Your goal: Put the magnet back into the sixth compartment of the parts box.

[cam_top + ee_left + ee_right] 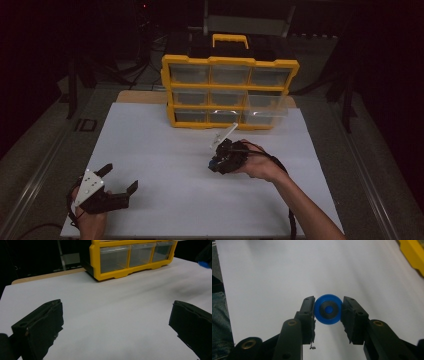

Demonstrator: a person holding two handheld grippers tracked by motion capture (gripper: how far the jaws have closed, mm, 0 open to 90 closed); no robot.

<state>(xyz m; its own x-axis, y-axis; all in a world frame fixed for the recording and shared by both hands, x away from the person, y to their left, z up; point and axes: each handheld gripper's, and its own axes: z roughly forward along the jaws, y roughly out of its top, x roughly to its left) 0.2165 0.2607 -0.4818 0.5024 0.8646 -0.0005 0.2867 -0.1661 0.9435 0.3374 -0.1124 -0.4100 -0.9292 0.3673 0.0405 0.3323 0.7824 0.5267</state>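
A small blue round disc (328,309) with a dark centre sits clamped between the two black jaws of my right gripper (328,312), held above the white sheet. In the high view the right gripper (216,162) hovers over the middle of the sheet, in front of the drawer cabinet, with a blue spot at its tip. My left gripper (121,177) rests at the near left corner of the sheet, its jaws spread wide with nothing between them. The left gripper view looks across bare white sheet between its two black fingers (40,327).
A yellow cabinet (230,92) of clear plastic drawers stands at the far edge of the white sheet (165,150); its right-hand drawers (265,107) stick out forward. The cabinet's bottom row (132,257) is also in the left gripper view. Dark floor surrounds the table.
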